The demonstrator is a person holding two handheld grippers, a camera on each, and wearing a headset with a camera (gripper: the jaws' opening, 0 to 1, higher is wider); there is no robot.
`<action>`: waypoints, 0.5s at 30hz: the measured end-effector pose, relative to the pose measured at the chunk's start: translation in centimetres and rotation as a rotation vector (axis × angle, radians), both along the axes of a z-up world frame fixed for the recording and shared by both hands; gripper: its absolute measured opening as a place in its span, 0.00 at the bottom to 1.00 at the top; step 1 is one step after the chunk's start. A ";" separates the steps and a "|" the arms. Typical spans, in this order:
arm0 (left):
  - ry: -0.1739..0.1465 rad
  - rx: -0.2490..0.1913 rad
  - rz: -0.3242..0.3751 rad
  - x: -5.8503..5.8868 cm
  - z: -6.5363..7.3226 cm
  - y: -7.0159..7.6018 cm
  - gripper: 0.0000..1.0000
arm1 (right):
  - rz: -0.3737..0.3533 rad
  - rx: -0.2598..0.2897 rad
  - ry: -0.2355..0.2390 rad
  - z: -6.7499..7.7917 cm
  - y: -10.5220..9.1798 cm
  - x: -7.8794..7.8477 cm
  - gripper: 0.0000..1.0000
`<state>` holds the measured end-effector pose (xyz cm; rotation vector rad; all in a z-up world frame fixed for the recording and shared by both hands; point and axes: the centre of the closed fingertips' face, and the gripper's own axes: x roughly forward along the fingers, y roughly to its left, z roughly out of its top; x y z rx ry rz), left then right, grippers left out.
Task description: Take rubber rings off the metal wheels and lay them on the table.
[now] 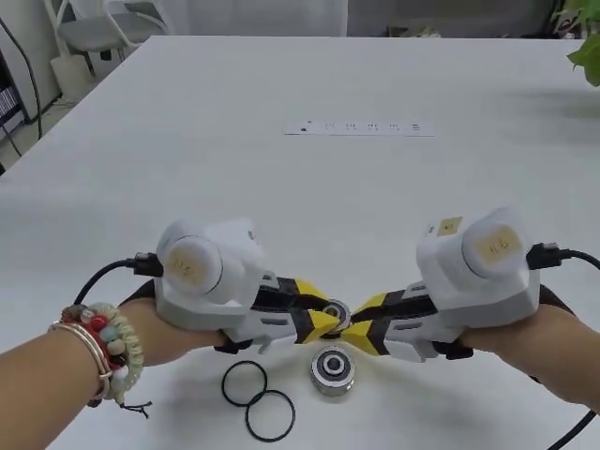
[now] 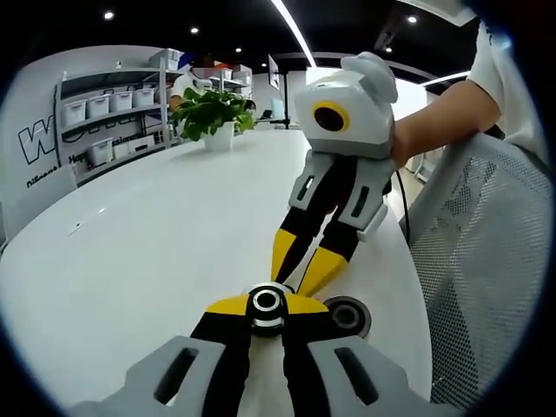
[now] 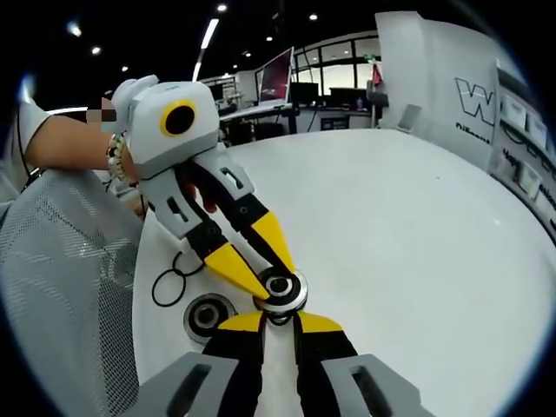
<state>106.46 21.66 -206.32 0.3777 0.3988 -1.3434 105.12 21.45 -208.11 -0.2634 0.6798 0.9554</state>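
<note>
The white table (image 1: 187,141) is broad with a plain matte top. Near its front edge lie two black rubber rings (image 1: 258,398), flat and touching where their edges meet. Just beside them, to the right in the head view, a metal wheel (image 1: 333,368) lies flat on the top. Farther back, well apart from these, a flat white strip (image 1: 360,128) with small markings lies across the middle. In the left gripper view a potted plant (image 2: 208,117) stands on the far part of the table.
</note>
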 end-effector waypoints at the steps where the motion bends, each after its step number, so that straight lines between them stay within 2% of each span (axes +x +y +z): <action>1: 0.000 0.000 0.001 0.0 0.0 0.0 0.08 | 0.000 0.000 0.001 0.0 0.0 0.0 0.10; 5: 0.000 0.002 0.003 0.0 0.0 0.0 0.08 | -0.003 0.011 0.011 0.2 -0.2 -0.1 0.04; 6: 0.002 0.003 0.003 0.0 0.0 0.1 0.08 | -0.009 -0.028 0.010 -0.2 -0.9 -0.1 0.00; 7: 0.001 0.002 0.003 0.0 0.0 0.0 0.08 | -0.005 0.002 0.003 0.0 -0.5 0.0 0.00; 10: 0.001 0.004 0.005 0.0 0.0 0.0 0.08 | 0.007 -0.020 -0.013 0.0 -0.4 0.0 0.00; 13: 0.000 0.004 0.006 0.0 0.0 0.1 0.08 | -0.014 -0.016 0.002 0.0 -0.5 0.1 0.00; 15: 0.000 0.004 0.007 0.0 0.0 0.1 0.08 | -0.057 -0.012 0.022 -0.1 -0.8 0.5 0.00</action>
